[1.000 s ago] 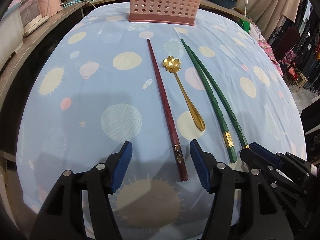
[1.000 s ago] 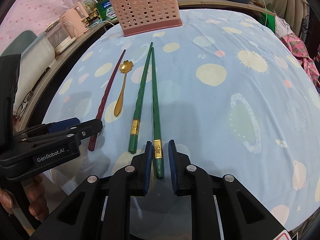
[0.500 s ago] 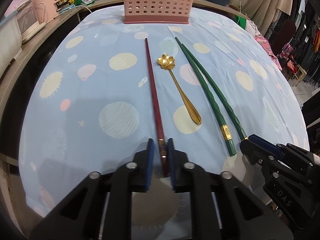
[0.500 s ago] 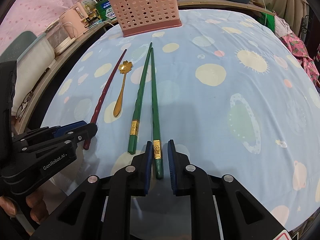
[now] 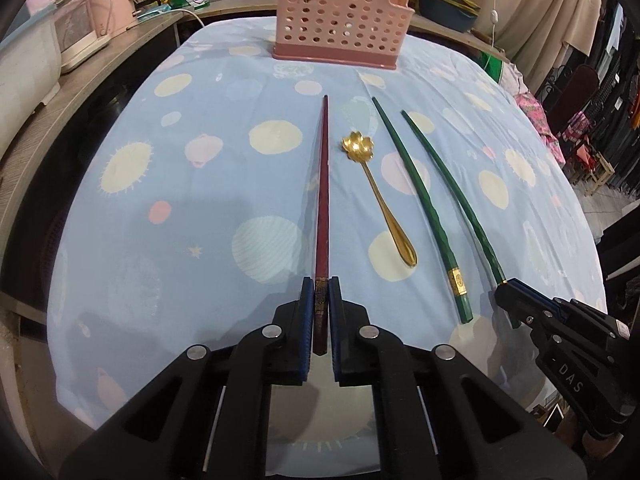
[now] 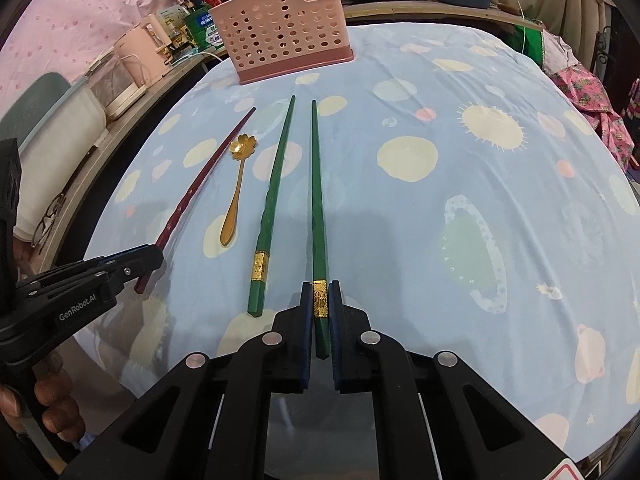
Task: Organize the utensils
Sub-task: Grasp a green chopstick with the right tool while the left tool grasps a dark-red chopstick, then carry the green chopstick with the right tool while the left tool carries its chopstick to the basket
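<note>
Blue cloth printed with pale suns and planets covers the table, and the utensils lie on it in a loose row, all pointing toward a pink perforated holder standing at the far edge.

From left to right in the left wrist view: a dark red chopstick, a gold spoon with a flower-shaped bowl, then two green chopsticks. The left gripper is clenched on the near end of the red chopstick, its blue pads pressing both sides. The right gripper is clamped on the right-hand green chopstick, gripping at its gold band. The other green chopstick lies free just beside it, and the spoon rests untouched between that one and the red chopstick.

Nothing lies between the utensils and the holder — only bare cloth. Beyond the table's left edge a wooden counter carries a pink kettle and white appliances; clothing hangs at the right.

The held ends of both gripped chopsticks are partly hidden between the pads. Whether either chopstick is raised off the cloth is hard to make out. The inside of the holder cannot be seen.
</note>
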